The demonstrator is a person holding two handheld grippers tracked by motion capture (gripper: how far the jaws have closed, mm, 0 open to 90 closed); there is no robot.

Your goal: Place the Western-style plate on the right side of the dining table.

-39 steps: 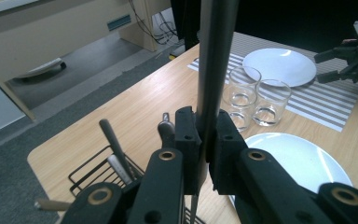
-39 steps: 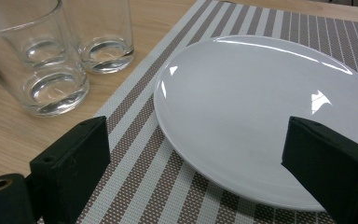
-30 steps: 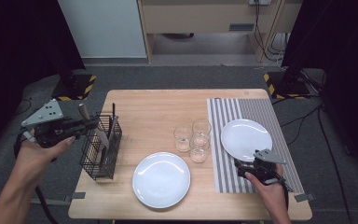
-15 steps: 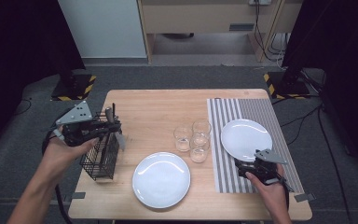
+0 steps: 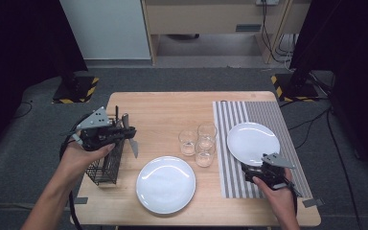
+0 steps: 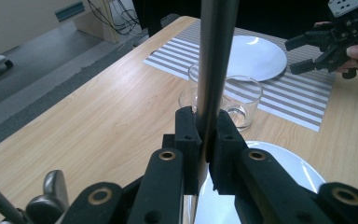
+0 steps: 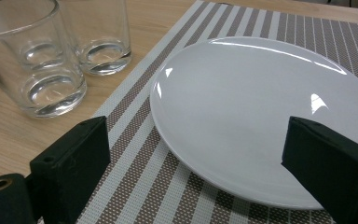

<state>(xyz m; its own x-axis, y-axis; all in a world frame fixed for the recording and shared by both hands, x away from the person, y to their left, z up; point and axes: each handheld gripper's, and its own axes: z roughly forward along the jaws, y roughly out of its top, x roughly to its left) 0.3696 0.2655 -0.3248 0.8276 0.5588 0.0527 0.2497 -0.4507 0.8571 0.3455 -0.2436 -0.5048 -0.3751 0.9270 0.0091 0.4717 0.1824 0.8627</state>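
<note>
Left gripper [image 5: 124,134] clamped on knife [image 5: 132,143]; lower flat left of near plate [image 5: 166,184]. Right gripper [image 5: 256,172] open, idle.

Your left gripper [image 5: 124,132], clamped on a table knife [image 5: 131,140], has travelled from the outer side of the wire cutlery basket [image 5: 106,163] to above its inner edge, lower and nearer the basket.
</note>
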